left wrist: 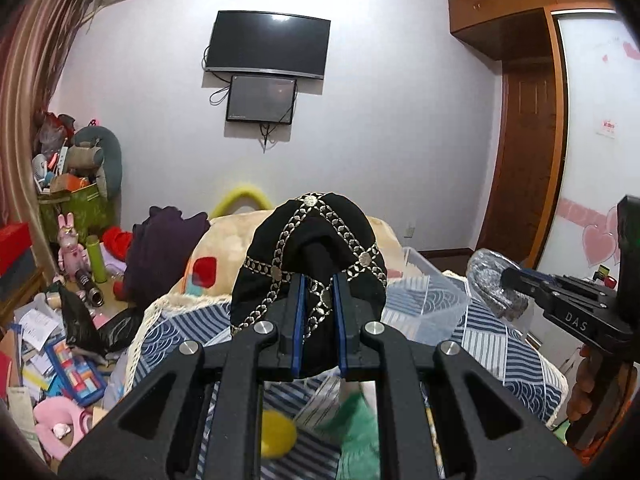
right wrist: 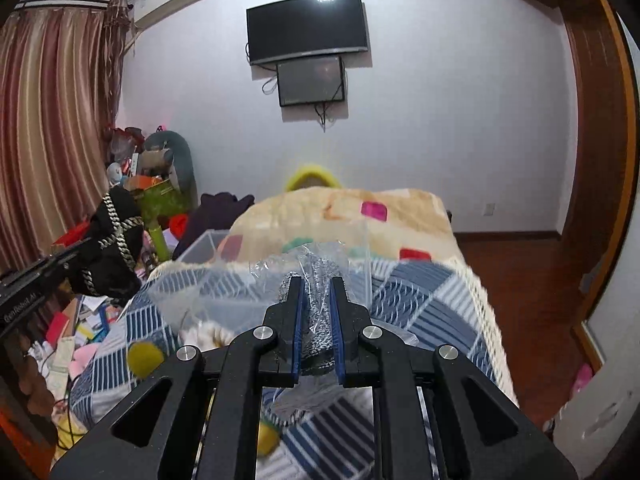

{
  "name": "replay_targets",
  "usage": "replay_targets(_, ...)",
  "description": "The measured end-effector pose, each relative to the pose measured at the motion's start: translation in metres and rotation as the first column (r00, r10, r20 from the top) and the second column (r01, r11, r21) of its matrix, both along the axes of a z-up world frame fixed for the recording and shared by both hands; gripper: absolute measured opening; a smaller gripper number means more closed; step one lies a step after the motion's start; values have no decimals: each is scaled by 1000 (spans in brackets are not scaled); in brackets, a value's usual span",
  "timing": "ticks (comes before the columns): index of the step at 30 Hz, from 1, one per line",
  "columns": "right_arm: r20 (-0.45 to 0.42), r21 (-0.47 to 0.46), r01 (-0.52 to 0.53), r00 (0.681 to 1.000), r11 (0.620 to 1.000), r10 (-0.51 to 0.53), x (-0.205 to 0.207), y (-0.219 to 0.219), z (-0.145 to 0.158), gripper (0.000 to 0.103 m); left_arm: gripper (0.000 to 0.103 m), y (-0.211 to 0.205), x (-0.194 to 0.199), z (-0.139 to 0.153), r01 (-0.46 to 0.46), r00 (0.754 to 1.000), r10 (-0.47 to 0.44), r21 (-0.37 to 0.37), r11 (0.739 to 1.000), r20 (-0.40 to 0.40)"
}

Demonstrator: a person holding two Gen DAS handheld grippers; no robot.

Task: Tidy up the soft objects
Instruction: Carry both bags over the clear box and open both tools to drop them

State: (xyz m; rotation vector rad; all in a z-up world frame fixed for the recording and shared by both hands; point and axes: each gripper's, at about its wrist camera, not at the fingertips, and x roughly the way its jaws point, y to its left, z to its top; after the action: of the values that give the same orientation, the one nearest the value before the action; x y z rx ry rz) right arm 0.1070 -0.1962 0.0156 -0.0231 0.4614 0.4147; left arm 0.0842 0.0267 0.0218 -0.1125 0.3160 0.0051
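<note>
My left gripper [left wrist: 318,280] is shut on a black cap with gold chain trim [left wrist: 312,240] and holds it up above the bed. The cap also shows at the left of the right wrist view [right wrist: 114,244]. My right gripper [right wrist: 318,284] is shut on a grey knitted item in a clear plastic bag [right wrist: 318,300], also held above the bed; it shows at the right of the left wrist view [left wrist: 494,280]. A clear plastic bin [left wrist: 428,292] sits on the bed behind both grippers, also in the right wrist view [right wrist: 208,248]. A yellow ball [left wrist: 278,434] and green fabric [left wrist: 356,428] lie below.
The bed has a blue-and-white patterned blanket [right wrist: 420,292] and a beige blanket [right wrist: 340,216] behind. The floor at the left is cluttered with toys, papers and boxes [left wrist: 60,340]. A dark purple garment [left wrist: 160,248] lies at the bed's left. A wooden wardrobe [left wrist: 528,140] stands at the right.
</note>
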Motion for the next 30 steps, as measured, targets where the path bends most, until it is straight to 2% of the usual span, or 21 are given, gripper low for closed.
replay_targets(5, 22, -14, 2, 1000, 1000, -2, 18, 13, 9, 11, 13, -4, 25, 0, 17, 1000, -16, 14, 1000, -27)
replay_targets(10, 6, -38, -1, 1000, 999, 1, 36, 25, 4, 11, 13, -4, 50, -7, 26, 997, -25, 14, 1000, -75)
replay_targets(22, -109, -135, -37, 994, 990, 22, 76, 53, -29, 11, 13, -13, 103, -47, 66, 968, -49, 64, 996, -246)
replay_targets(30, -175, -185, -68, 984, 980, 36, 87, 62, -44, 11, 13, -4, 117, -56, 69, 947, -66, -1, 998, -314)
